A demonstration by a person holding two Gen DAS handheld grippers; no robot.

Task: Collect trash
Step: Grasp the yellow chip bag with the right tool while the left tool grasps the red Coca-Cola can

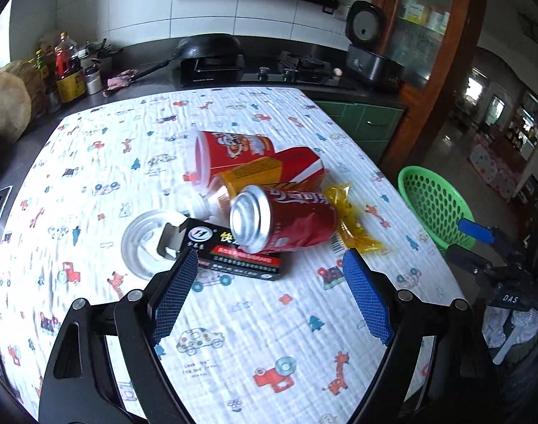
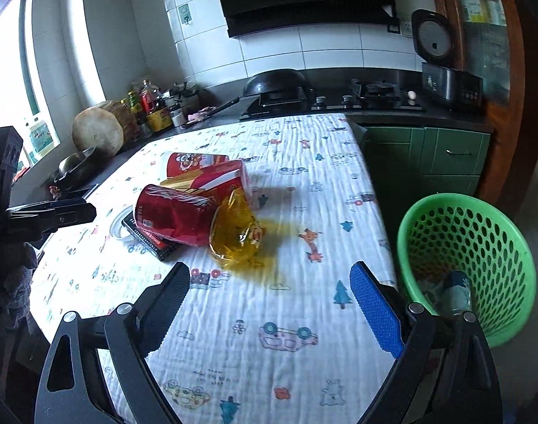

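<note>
Both hand-held grippers, left point(image 1: 269, 265) & right point(image 2: 270, 275), spread wide, nothing held. Trash pile point(image 1: 254, 198) on desk point(image 1: 269, 335) untouched. Green basket point(image 2: 470, 254) beside desk has approx 1 item. Mostly undone.

Daylight from blown-out window point(image 2: 7, 81) at left; tablecloth point(image 2: 269, 318) bright, room corners dim; strong fisheye bending; slight blur, possibly motion.
</note>
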